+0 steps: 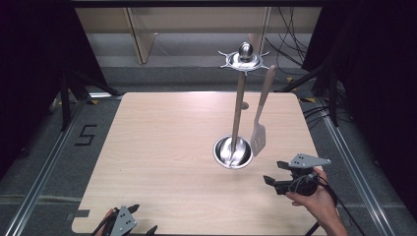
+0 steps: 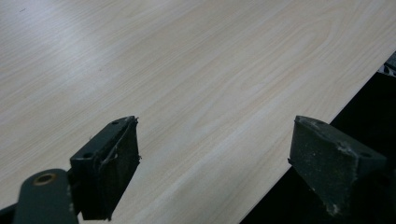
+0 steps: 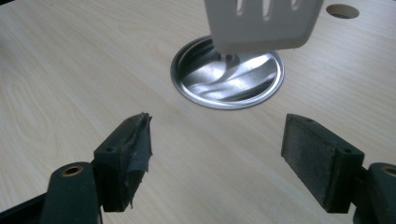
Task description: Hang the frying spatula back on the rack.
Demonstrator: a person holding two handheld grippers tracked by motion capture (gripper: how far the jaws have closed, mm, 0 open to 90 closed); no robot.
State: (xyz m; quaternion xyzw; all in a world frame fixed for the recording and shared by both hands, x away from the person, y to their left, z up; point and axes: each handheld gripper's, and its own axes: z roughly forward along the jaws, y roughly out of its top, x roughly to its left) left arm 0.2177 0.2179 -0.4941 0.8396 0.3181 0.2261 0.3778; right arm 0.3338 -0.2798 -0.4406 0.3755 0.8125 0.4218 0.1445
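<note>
Right claw (image 1: 272, 173), jaws spread apart and holding nothing, hovers over the pale wood-grain table (image 1: 162, 147) near its right edge, pointed at the round shiny steel base dish (image 1: 232, 152) of an upright utensil stand; the right gripper view shows that dish (image 3: 227, 73) just ahead of the empty jaws. A slotted pale spatula with a wooden handle (image 1: 259, 132) hangs from the stand's star-shaped metal top (image 1: 244, 59), its blade (image 3: 264, 21) hanging just above the dish's near rim. Left claw (image 1: 142, 218), jaws also wide apart and empty, sits at the table's near edge, well apart from the stand.
</note>
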